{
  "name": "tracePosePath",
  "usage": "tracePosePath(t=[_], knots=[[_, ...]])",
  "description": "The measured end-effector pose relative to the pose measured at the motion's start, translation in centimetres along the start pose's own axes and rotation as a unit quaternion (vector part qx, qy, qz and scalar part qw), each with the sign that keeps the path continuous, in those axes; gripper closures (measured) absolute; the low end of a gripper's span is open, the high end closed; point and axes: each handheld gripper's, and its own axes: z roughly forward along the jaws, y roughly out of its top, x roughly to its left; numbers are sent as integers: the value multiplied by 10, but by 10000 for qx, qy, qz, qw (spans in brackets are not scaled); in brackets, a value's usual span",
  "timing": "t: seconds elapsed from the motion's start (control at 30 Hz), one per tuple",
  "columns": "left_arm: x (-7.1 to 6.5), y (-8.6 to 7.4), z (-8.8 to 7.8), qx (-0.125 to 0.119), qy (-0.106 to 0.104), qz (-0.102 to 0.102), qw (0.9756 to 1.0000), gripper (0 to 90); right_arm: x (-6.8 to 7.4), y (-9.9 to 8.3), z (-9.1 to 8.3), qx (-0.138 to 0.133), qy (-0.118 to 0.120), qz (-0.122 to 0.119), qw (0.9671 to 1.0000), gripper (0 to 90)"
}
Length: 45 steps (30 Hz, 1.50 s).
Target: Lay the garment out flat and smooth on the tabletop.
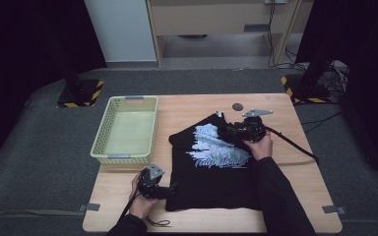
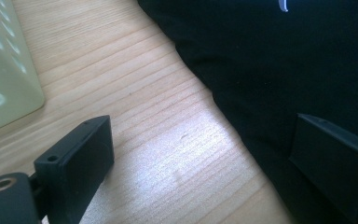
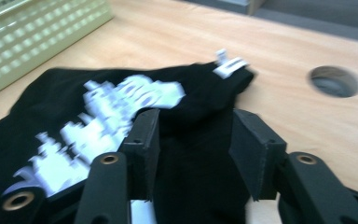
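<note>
A black T-shirt (image 1: 216,182) with a white and pale blue print lies spread on the wooden table (image 1: 187,105), its collar end bunched at the far right. My right gripper (image 1: 232,131) hovers over that bunched collar. In the right gripper view its jaws (image 3: 193,126) stand apart, open, with loose black cloth (image 3: 51,98) and the white neck label (image 3: 228,65) beyond them. My left gripper (image 1: 170,191) rests at the shirt's near left corner. It is open too (image 2: 200,135), one jaw over bare wood and the other over the shirt's edge (image 2: 284,60).
A pale green plastic basket (image 1: 128,98) stands on the table's left, also in the left gripper view (image 2: 4,70) and the right gripper view (image 3: 37,28). A round hole (image 1: 237,106) sits in the tabletop behind the shirt. A cable (image 1: 295,147) trails right.
</note>
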Motion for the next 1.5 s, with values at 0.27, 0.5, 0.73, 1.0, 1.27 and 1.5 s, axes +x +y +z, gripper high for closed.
tracePosePath(t=[0.27,0.5,0.73,1.0,1.27,1.5], knots=[[0,0,0,0,-5,-1,10000,58,-25,9,11,162,-426,449,9980,434],[0,0,0,0,-8,1,10000,58,-35,0,30,656,-440,733,9942,419],[0,0,0,-1,-8,1,10000,58,-34,-8,34,896,-180,776,9928,676],[0,0,0,-1,-8,2,10000,58,-33,-6,24,761,-217,643,9948,881],[0,0,0,-2,-7,0,10000,58,-36,1,7,363,-520,618,9961,885],[0,0,0,-1,-6,3,10000,58,-52,11,-23,5,-1099,512,9926,884]])
